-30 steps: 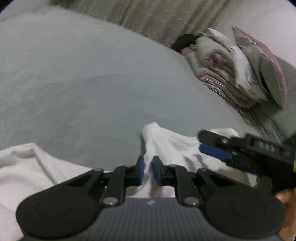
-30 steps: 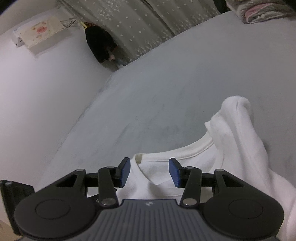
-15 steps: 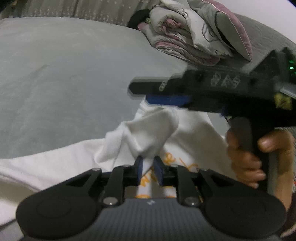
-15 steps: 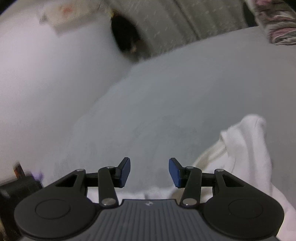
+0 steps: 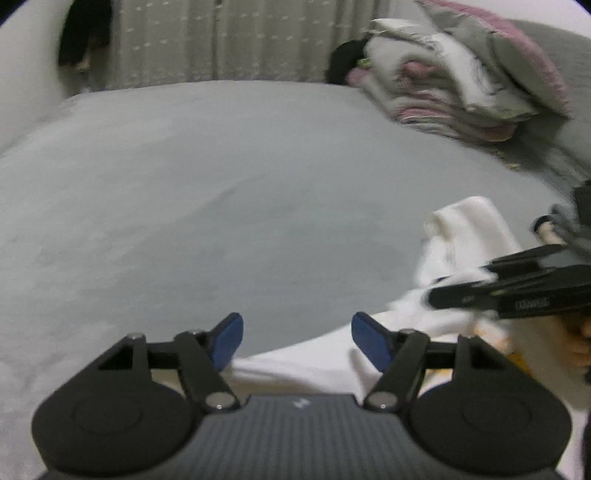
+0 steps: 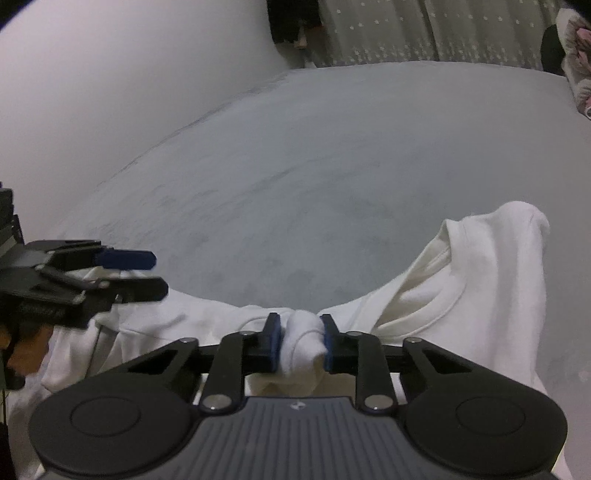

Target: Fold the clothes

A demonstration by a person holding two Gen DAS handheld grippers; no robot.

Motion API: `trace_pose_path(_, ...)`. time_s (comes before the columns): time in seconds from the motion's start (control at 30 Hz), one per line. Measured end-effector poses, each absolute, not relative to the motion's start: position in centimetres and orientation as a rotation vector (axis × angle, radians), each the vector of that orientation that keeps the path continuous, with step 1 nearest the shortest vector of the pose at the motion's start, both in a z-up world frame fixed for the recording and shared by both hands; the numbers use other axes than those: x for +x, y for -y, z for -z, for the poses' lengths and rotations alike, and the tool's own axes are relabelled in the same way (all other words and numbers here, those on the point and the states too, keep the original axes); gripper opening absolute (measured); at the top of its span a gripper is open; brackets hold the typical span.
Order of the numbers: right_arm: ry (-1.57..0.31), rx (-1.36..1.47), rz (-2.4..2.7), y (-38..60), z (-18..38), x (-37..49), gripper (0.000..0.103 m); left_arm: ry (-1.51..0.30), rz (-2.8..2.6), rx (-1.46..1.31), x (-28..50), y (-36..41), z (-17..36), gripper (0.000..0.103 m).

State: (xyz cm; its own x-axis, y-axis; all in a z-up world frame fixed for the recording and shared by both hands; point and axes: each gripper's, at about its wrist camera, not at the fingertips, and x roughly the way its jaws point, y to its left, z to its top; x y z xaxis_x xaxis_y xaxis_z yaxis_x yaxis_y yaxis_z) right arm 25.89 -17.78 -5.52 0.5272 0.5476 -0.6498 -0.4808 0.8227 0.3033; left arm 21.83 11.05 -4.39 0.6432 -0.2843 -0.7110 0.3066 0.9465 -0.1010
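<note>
A white sweatshirt lies rumpled on the grey bed, its collar and one raised fold at the right. My right gripper is closing, and its blue pads press a bunched fold of the white fabric from both sides. In the left wrist view the same sweatshirt shows at the lower right, with the right gripper reaching in across it. My left gripper is opening over the bed and the garment's edge, with nothing between its fingers. It also shows at the left of the right wrist view, where the left gripper hovers above the cloth.
A stack of folded bedding with a pillow sits at the far right of the bed. A patterned curtain and a dark hanging garment are behind. A white wall borders the bed's left. A hand holds the left gripper.
My left gripper has let go of the white fold, opened wide and lifted away to the left. My right gripper has dropped onto the sweatshirt and closed on a bunch of fabric.
</note>
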Motion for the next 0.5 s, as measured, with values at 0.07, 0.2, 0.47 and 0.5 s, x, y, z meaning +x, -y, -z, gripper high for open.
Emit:
trace_pose_path(0.07, -0.796, 0.102, -0.616, 18.1, 5.5, 25.8, 0.019, -0.811, 0.336, 0.025, 21.8, -12.6, 4.0, 0.073)
trace_pose_path(0.2, -0.755, 0.142, -0.618, 18.7, 5.1, 25.9, 0.018, -0.832, 0.393, -0.024, 21.4, -14.5, 3.4, 0.073)
trace_pose_path(0.47, -0.747, 0.155, -0.623, 18.9, 4.7, 25.7, 0.017, -0.860, 0.281, -0.135, 23.4, -17.1, 3.1, 0.071)
trace_pose_path(0.5, -0.745, 0.158, -0.623, 18.8, 4.7, 25.8, 0.017, -0.873, 0.246, -0.116, 24.0, -17.4, 3.0, 0.072)
